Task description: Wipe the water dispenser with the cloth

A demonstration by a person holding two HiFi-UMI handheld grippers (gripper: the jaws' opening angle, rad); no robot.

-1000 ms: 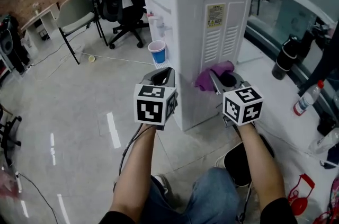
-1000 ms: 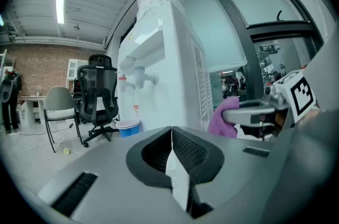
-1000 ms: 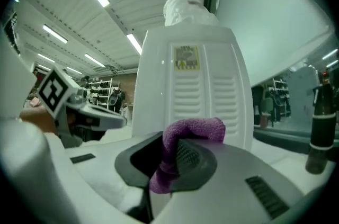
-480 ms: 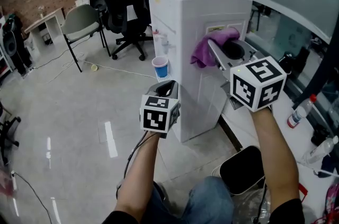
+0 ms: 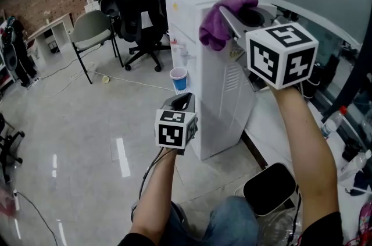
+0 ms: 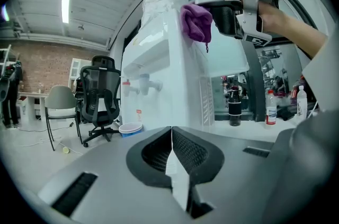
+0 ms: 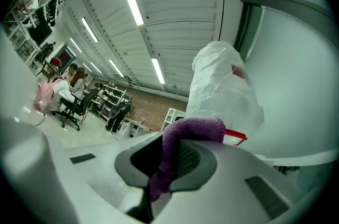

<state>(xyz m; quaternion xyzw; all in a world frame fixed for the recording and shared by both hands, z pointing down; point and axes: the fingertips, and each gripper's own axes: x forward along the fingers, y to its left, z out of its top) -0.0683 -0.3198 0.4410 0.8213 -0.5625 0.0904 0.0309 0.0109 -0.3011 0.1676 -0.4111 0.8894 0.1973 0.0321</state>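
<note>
**Purple cloth being held at the top of the water dispenser**

The right gripper is gripping a purple cloth, its jaws closing on a fold of the fabric while the loose end is drooping below them. It is holding the cloth up at the top edge of the white water dispenser, on the vented side panel's upper corner. In the left gripper view the cloth is lying against that corner, though whether it is pressing on the panel cannot be told.

Sitting on top of the dispenser, just behind the cloth, is a plastic-wrapped bottle.

The left gripper is hovering low in front of the dispenser, apart from it, with its jaws resting together and nothing between them.

A blue-and-white paper cup is standing at the dispenser's front face, below the taps.

Beyond the dispenser's front side, well apart from it, a black office chair and a grey chair are standing on the pale floor.
</note>
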